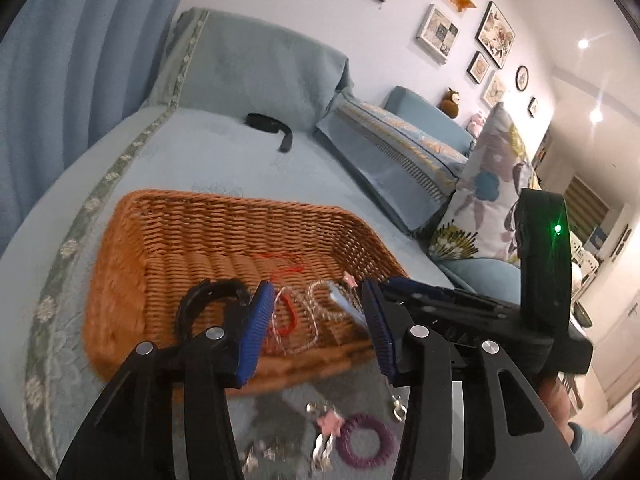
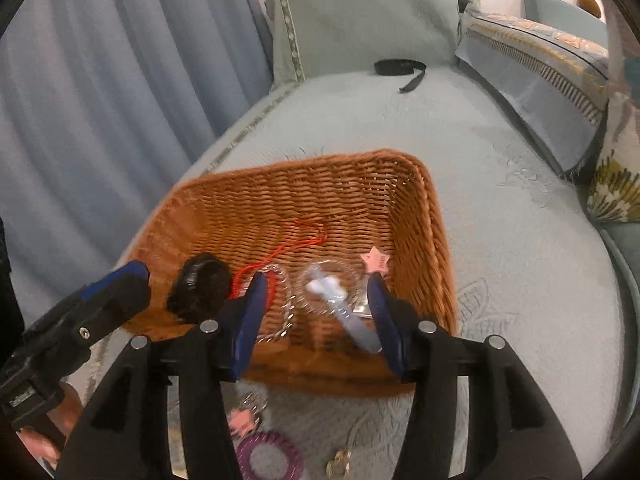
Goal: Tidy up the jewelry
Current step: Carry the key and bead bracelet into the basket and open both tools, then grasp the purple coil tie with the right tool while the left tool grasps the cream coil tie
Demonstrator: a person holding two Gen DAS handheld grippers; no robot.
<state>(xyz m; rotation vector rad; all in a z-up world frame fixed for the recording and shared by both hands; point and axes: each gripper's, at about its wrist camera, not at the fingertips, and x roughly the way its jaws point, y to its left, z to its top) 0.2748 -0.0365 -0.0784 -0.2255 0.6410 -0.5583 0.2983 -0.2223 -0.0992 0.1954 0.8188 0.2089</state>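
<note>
Currently left gripper [image 1: 316,312] and right gripper [image 2: 316,308] both spread wide, empty, above wicker basket [image 2: 432,216]. Inside, left to right: black band [image 2: 200,286], red cord [image 2: 296,240], clear bracelet [image 2: 332,276], pink star [image 2: 375,261]. Purple coil [image 2: 268,456] on bedspread [image 2: 520,260] outside.

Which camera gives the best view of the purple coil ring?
The left wrist view: the purple coil ring lies whole on the sofa cover between the jaws. In the right wrist view the ring is cut by the bottom edge.
</note>
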